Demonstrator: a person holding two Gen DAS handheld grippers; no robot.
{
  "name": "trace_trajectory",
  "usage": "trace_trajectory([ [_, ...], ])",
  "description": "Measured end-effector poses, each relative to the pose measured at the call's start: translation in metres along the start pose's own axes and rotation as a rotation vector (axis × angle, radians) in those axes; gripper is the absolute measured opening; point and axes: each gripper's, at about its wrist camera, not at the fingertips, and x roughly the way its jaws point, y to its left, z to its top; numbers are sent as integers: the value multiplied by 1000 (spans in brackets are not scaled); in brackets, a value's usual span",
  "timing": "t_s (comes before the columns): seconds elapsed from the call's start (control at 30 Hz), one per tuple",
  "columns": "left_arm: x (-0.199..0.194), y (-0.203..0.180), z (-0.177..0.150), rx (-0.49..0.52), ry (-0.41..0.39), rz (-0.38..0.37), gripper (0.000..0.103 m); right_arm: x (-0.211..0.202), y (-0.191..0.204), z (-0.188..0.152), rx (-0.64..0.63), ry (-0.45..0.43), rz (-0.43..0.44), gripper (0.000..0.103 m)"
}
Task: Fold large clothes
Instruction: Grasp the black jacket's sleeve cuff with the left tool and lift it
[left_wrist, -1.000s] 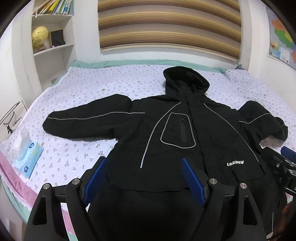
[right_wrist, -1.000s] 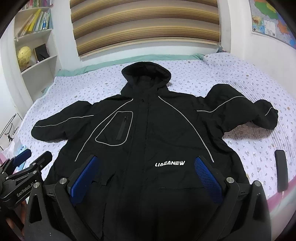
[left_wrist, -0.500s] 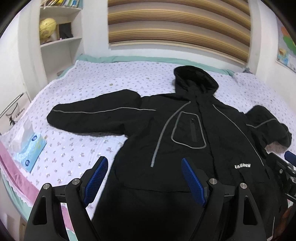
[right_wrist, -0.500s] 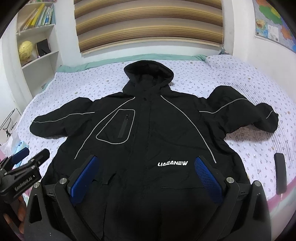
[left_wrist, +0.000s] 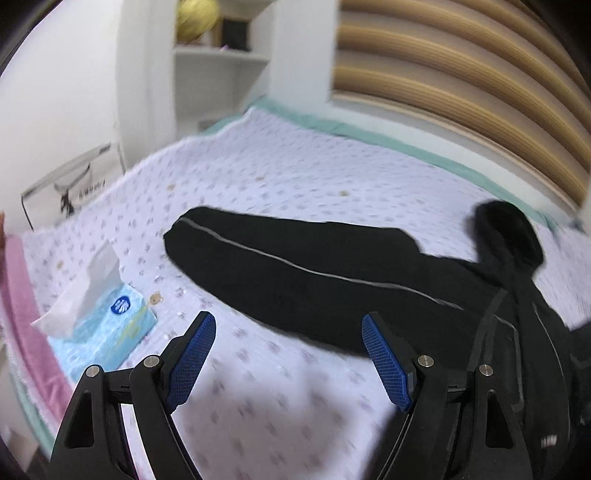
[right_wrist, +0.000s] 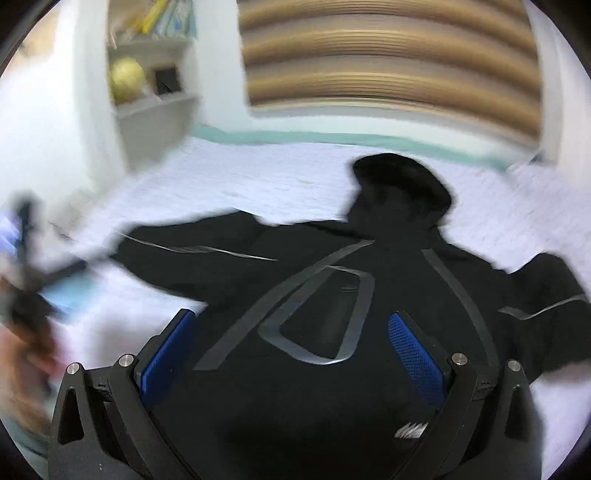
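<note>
A home bedroom: a bed (left_wrist: 295, 177) under a flowered sheet, white wall shelves (right_wrist: 155, 103) holding books and a yellow globe (left_wrist: 194, 18), striped window blinds (right_wrist: 391, 55), and a tissue pack (left_wrist: 107, 332).

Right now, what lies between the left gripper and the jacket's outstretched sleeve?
In the left wrist view, only bare floral bedsheet lies between the open left gripper and the sleeve. The tissue pack sits off to the side.

The jacket (left_wrist: 332, 280) is black with thin grey piping, lying on a bedspread (left_wrist: 295, 177) of pale lilac-white sprinkled with small faded motifs — edged in mint green at the far side, pink at the near one. Both grippers (left_wrist: 284, 354) (right_wrist: 291, 354) are black with blue textured pads (left_wrist: 192, 354). The tissue pack (left_wrist: 107, 332) is light blue, the blind (right_wrist: 391, 55) striped tan and brown, the globe (right_wrist: 127, 79) yellow.
</note>
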Motion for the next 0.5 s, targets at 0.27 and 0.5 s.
trace_trajectory([
  [0.27, 98, 62, 51, -225, 9, 117, 83, 103, -23, -59, 50, 142, -108, 100],
  [0.5, 161, 102, 64, -356, 15, 399, 83, 104, -28, -66, 87, 141, -54, 103],
])
